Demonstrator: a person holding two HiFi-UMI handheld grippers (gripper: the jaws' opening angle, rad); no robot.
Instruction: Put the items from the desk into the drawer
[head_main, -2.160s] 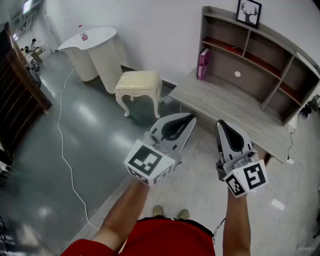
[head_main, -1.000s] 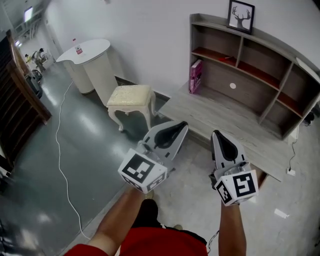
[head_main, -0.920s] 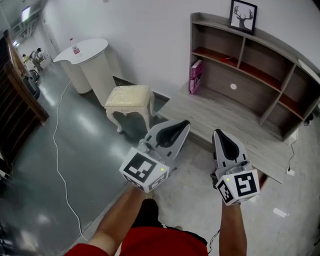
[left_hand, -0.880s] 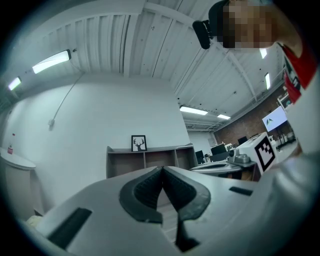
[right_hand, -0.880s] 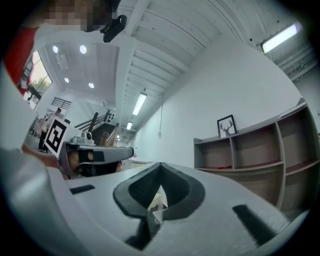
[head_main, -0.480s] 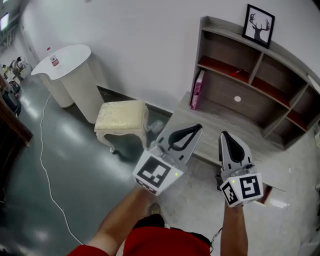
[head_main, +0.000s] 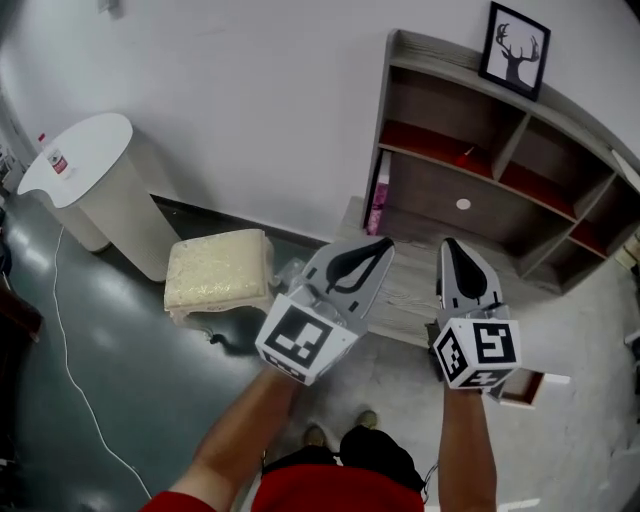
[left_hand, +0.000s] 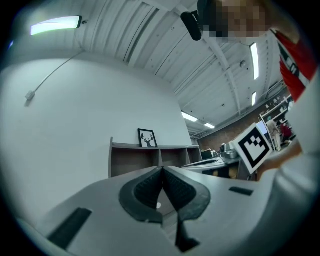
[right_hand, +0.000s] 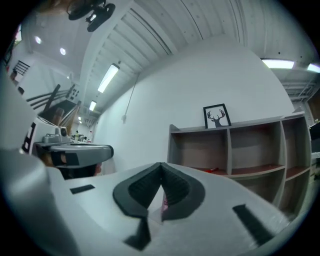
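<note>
A grey wooden desk (head_main: 415, 285) with a shelf unit (head_main: 500, 160) stands against the white wall. A pink book (head_main: 378, 206) stands upright at the desk's left end, and a small red item (head_main: 468, 155) lies on a shelf. Both grippers hover above the desk's front edge. The left gripper (head_main: 378, 244) is shut and holds nothing, its jaws meeting at the tip (left_hand: 162, 168). The right gripper (head_main: 449, 244) is also shut and empty (right_hand: 161, 164). Part of a drawer (head_main: 524, 385) sticks out below the desk, beside the right gripper's cube.
A framed deer picture (head_main: 518, 48) sits on top of the shelf unit. A cream padded stool (head_main: 217, 270) stands left of the desk, and a white counter (head_main: 78, 165) stands further left. A white cable (head_main: 72, 372) trails over the grey floor.
The person has stepped closer to the desk, so the stool and the counter slid left in the head view. Both grippers stayed shut and now reach over the desk's front edge.
</note>
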